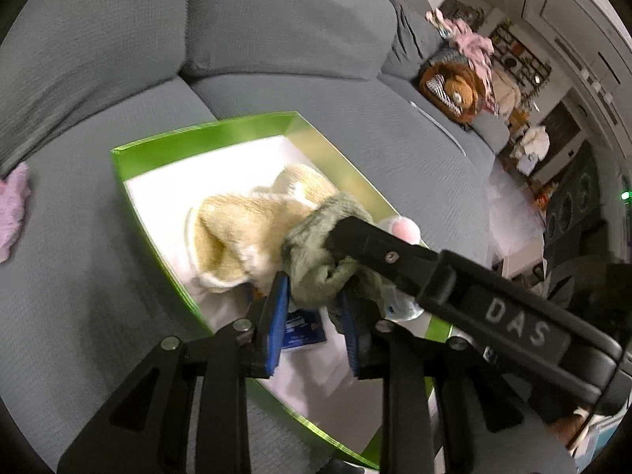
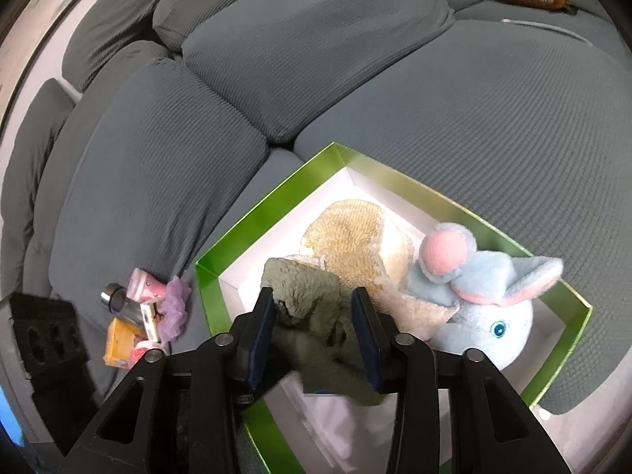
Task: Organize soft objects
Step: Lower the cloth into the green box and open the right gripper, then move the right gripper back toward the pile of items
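- Green box (image 2: 252, 229): open, on the grey sofa (image 2: 474, 126); white inside.
- Olive-grey plush cloth (image 2: 312, 296): inside the box, against a cream plush (image 2: 351, 237) and beside a blue elephant toy (image 2: 486, 316).
- Left tongs (image 1: 314, 316): blue pads either side of the cloth; whether they pinch it cannot be told.
- Right tongs (image 2: 314, 331): apart, cloth between them, gap visible at the right pad.

both tilt steeply downward; left gripper (image 1: 314, 308) jaws narrowly apart, right gripper (image 2: 314, 312) jaws wider, fabric between each.
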